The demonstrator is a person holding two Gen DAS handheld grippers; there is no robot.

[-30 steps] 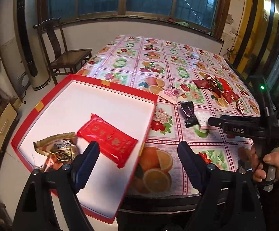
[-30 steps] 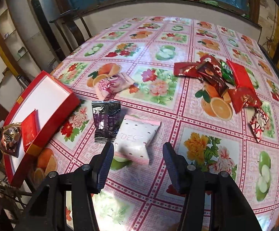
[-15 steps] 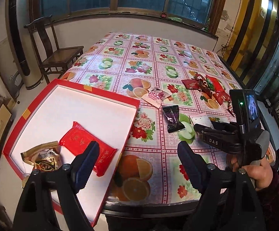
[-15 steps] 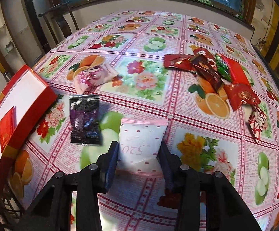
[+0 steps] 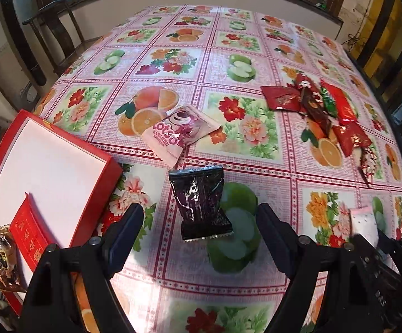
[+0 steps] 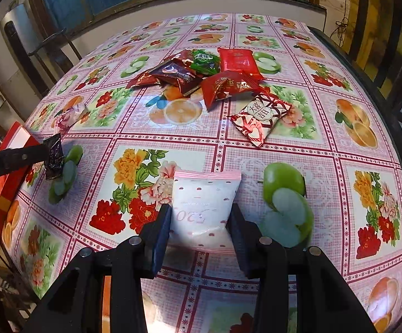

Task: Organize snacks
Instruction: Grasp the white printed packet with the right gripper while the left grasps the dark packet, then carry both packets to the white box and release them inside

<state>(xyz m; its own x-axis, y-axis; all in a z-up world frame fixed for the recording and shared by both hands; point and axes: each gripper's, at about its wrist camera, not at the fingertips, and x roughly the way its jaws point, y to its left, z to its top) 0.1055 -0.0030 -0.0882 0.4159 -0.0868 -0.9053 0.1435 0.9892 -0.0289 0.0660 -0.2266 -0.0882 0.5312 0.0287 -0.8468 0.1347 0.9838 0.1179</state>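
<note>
Where blue pads (image 6: 162,233) pinch: puffy pink-dotted packet (image 6: 203,208).

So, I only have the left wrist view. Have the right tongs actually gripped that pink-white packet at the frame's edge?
Observer: Yes. In the right wrist view the right tongs pinch the pink-white packet from both sides, at its near end.
Operator: Is there any print on it?
Observer: There are upside-down digits, apparently 520, just above the pinched end. I cannot tell whether the packet is off the tablecloth.
</note>
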